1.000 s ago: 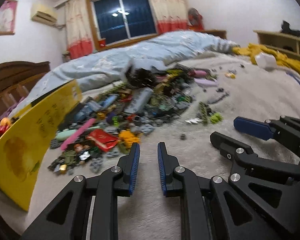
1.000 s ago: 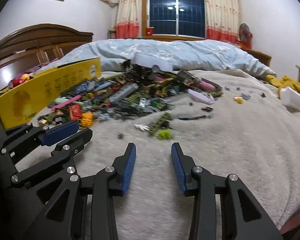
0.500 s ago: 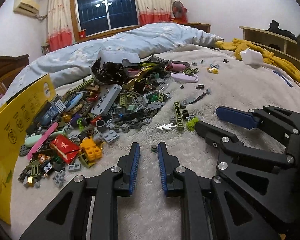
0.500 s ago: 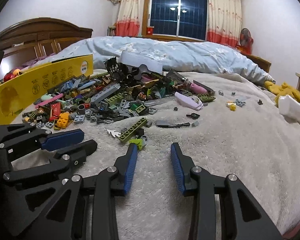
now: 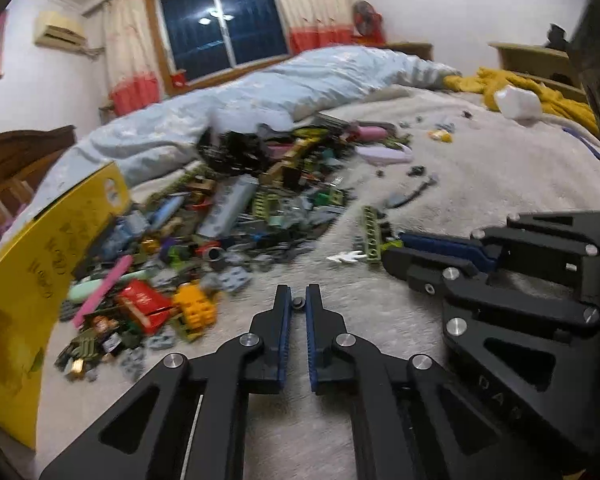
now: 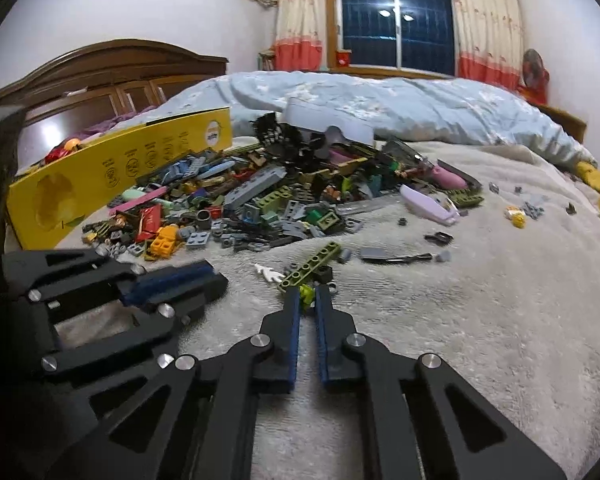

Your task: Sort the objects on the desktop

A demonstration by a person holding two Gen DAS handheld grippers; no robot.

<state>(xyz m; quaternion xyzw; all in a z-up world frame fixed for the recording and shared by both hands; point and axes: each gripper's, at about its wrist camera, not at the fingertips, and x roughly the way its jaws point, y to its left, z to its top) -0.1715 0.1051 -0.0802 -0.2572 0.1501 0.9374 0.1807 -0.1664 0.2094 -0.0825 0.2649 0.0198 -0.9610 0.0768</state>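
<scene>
A big pile of toy bricks (image 5: 236,216) lies on the grey blanket (image 5: 480,172); it also shows in the right wrist view (image 6: 260,200). My left gripper (image 5: 299,304) is shut on a small dark grey round piece (image 5: 299,303) at its fingertips. My right gripper (image 6: 307,298) is shut on a small lime green piece (image 6: 307,294), next to an olive studded bar (image 6: 312,266) and a white claw piece (image 6: 270,274). The right gripper shows in the left wrist view (image 5: 396,250), the left gripper in the right wrist view (image 6: 216,280).
A yellow box lid (image 5: 40,280) stands at the left of the pile, also in the right wrist view (image 6: 112,172). A light blue duvet (image 6: 380,100) lies behind. Loose small pieces (image 6: 528,210) lie to the right. A white object (image 5: 516,100) and yellow cloth (image 5: 540,92) are far right.
Both grippers have moved forward and down and closed: the left onto the small dark round piece, the right onto the lime green piece.
</scene>
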